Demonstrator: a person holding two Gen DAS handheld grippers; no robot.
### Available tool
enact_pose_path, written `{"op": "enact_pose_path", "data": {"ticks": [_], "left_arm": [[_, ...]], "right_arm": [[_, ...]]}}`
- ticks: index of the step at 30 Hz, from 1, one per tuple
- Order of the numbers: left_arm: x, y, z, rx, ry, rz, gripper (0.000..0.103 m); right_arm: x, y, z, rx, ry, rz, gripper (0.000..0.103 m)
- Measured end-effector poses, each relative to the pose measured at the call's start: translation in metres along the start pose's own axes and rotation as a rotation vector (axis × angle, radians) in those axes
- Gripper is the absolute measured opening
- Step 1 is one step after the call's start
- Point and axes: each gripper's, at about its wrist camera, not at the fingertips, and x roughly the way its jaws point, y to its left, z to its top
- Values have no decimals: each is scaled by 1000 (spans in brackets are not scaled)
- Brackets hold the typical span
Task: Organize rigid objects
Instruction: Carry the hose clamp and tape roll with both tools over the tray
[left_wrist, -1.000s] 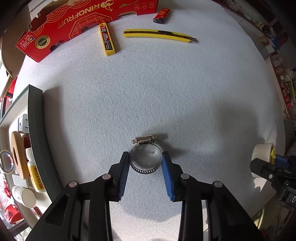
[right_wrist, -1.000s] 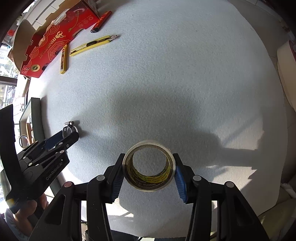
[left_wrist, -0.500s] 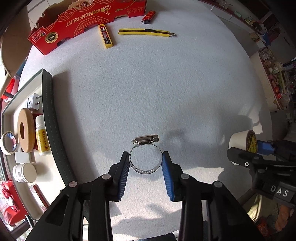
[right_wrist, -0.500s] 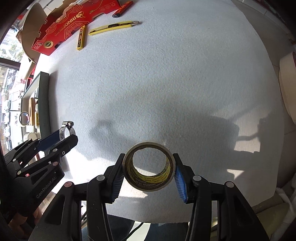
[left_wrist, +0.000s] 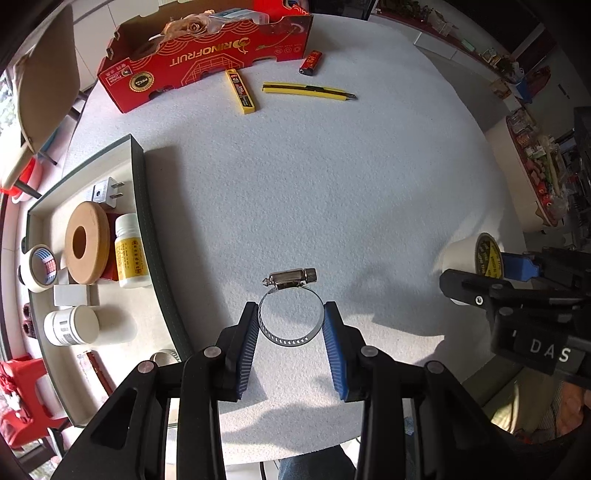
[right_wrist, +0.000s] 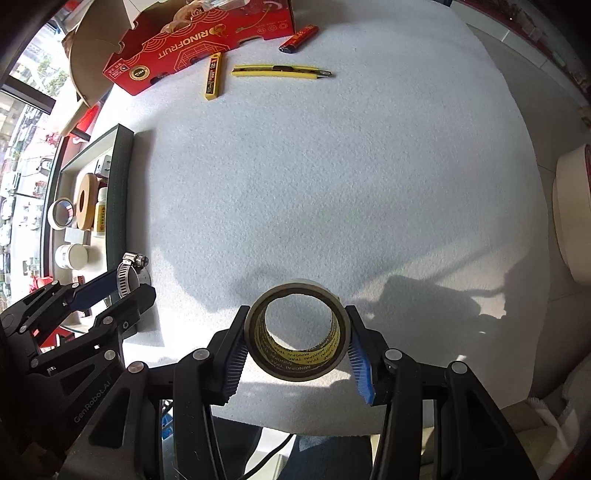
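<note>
Left wrist view: one hose clamp (left_wrist: 290, 314) is gripped between the narrowed pads of the left tool (left_wrist: 290, 341), above the bench (left_wrist: 314, 192). One tape roll (right_wrist: 297, 330) is clamped in the right tool (right_wrist: 295, 350). Far off, one knife (left_wrist: 308, 91), one blade case (left_wrist: 241, 91) and one lighter (left_wrist: 311, 63) are seen beside one red box (left_wrist: 207, 59). One tray (left_wrist: 142, 221) at left is filled with two more rolls and two bottles.

Bright daylight; soft shadows; fisheye-warped edges
</note>
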Motion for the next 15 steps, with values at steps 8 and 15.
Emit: {"op": "enact_pose_path", "data": {"ticks": [8,15], "left_arm": [[-26,56,-26,-139,-61,37,38],[-42,132,-69,-350,-79,123,38]], "right_arm": [[-7,67,11,-156,-20,19,50],[-1,152,17,-341,-17,77,50]]}}
